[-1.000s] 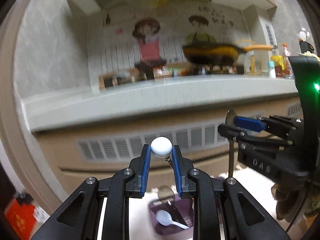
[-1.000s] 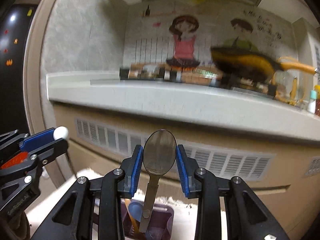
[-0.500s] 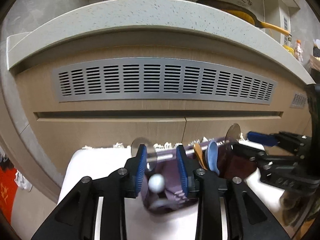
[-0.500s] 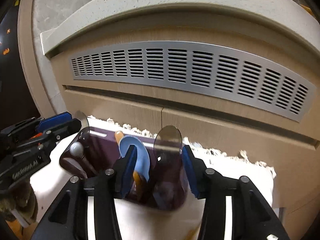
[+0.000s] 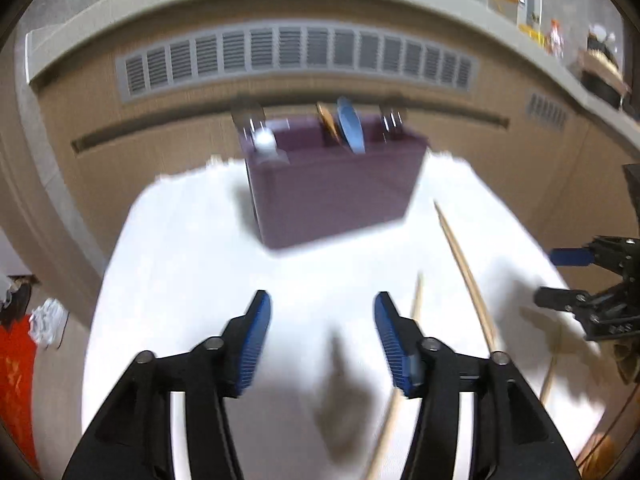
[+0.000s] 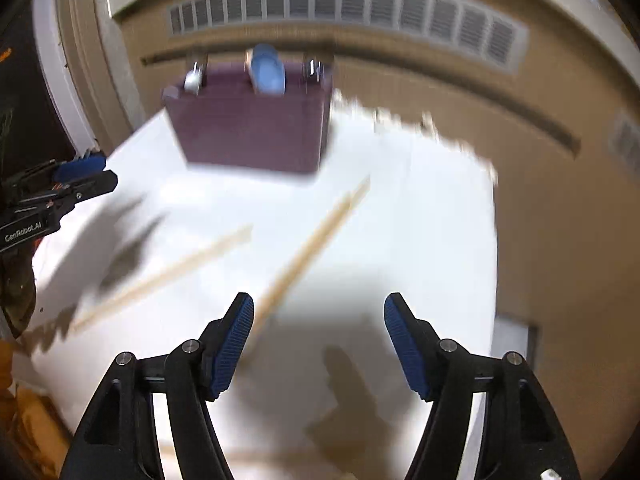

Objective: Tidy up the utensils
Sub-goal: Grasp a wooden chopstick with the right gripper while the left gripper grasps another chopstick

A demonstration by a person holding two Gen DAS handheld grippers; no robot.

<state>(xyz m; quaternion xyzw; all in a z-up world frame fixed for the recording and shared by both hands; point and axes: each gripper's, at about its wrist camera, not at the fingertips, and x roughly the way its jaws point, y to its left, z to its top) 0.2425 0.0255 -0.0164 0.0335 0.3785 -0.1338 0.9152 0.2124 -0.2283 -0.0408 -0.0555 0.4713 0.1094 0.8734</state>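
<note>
Your left claw (image 5: 322, 332) and right claw (image 6: 319, 334) have just been opening and hold nothing. The purple box (image 5: 336, 192) holds the spoons; chopsticks (image 6: 312, 248) lie on the white bench (image 6: 420, 220). Only your left view shows the orange spoon (image 5: 326, 124).

Two matching black hand-held grippers with blue pads

The left black plastic two-finger gripper (image 5: 322, 336) and the right black plastic two-finger gripper (image 6: 319, 340) carry ribbed blue fingertip pads (image 6: 234, 344), silver round screws at the linkage pivots, and white "GenRobot.AI" lettering on the left one's side.

Chopsticks (image 6: 312, 240) before utensil holder (image 6: 252, 128)
</note>
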